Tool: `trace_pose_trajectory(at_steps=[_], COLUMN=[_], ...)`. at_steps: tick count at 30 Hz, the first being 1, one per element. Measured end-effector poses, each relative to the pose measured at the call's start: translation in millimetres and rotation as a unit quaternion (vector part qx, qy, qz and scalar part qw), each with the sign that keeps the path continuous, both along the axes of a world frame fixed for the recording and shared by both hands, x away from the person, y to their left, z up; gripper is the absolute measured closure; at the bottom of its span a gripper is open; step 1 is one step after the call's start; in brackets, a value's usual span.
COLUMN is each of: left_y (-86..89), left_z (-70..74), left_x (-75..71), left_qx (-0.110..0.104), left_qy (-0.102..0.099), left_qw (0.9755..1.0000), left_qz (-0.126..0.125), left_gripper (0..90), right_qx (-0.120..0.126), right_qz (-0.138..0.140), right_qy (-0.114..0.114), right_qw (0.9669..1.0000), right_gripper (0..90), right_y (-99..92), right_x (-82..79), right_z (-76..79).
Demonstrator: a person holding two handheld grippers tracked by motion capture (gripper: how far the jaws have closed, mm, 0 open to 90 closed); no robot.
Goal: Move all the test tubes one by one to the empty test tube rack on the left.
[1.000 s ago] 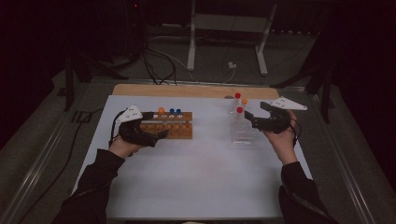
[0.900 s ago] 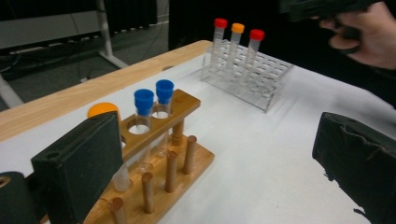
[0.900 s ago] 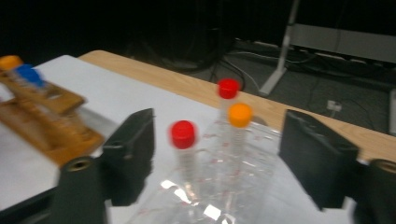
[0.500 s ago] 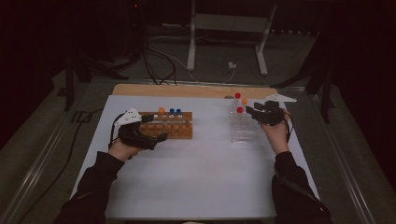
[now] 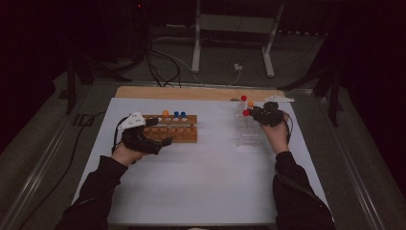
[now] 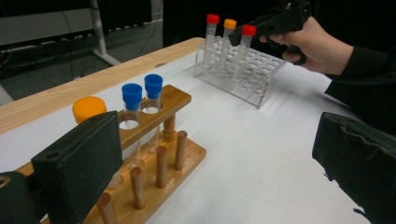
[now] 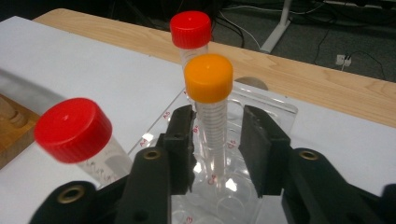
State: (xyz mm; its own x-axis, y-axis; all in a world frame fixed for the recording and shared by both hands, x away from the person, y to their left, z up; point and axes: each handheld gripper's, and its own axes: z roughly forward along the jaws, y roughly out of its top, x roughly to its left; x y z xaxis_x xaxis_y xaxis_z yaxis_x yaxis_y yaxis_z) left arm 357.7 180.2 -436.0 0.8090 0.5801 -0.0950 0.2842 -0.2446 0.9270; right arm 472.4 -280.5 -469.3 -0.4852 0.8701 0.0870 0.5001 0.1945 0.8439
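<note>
A clear plastic rack point(image 5: 249, 136) at the right holds three upright tubes: a red-capped one point(image 7: 190, 29) at the back, an orange-capped one point(image 7: 208, 77) and a nearer red-capped one point(image 7: 74, 128). My right gripper point(image 7: 217, 135) has its jaws on either side of the orange-capped tube. They have just been closing, and a gap still shows at the right pad. My left gripper point(image 5: 162, 132) stays open beside the wooden rack point(image 6: 168, 154), which carries two blue-capped tubes point(image 6: 132, 93) and an orange-capped tube point(image 6: 88, 107).
The racks stand on a white table sheet point(image 5: 206, 182) with a wooden strip point(image 5: 191, 92) along its far edge. Cables and metal stand legs point(image 5: 196, 43) lie on the floor beyond the table.
My right gripper has moved left and away from the person to the tubes in the clear rack, and its jaws have narrowed. The left hand has stayed where it was.
</note>
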Motion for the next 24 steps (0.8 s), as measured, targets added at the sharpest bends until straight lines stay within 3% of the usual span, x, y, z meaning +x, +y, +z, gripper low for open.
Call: trace_pose_trajectory(at_steps=[6,12,16,24], left_y=[-1.0,-0.6,-0.9,-0.4], left_z=[-0.2,-0.9,-0.7,-0.6], left_x=[-0.3,-0.2,0.0,0.4], left_qx=[0.0,0.001,0.001,0.0], left_qy=[0.0,0.002,0.003,0.003], left_qw=[1.0,1.0,1.0,1.0], left_qz=[-0.002,-0.001,-0.001,0.0], left_gripper=[2.5,2.5,2.5,2.5], right_qx=[-0.005,-0.019,-0.026,-0.018], right_qz=[0.003,0.001,0.001,0.003], right_qy=[0.002,-0.004,-0.012,-0.034], right_qw=[1.0,0.9998,0.9996,0.9993], right_gripper=[72.6,74.0,74.1,74.2], right_y=[3.7,5.3,6.2,3.0], right_x=[3.8,2.1,-0.4,-5.7], right_z=[-1.6,2.1,7.0,23.4])
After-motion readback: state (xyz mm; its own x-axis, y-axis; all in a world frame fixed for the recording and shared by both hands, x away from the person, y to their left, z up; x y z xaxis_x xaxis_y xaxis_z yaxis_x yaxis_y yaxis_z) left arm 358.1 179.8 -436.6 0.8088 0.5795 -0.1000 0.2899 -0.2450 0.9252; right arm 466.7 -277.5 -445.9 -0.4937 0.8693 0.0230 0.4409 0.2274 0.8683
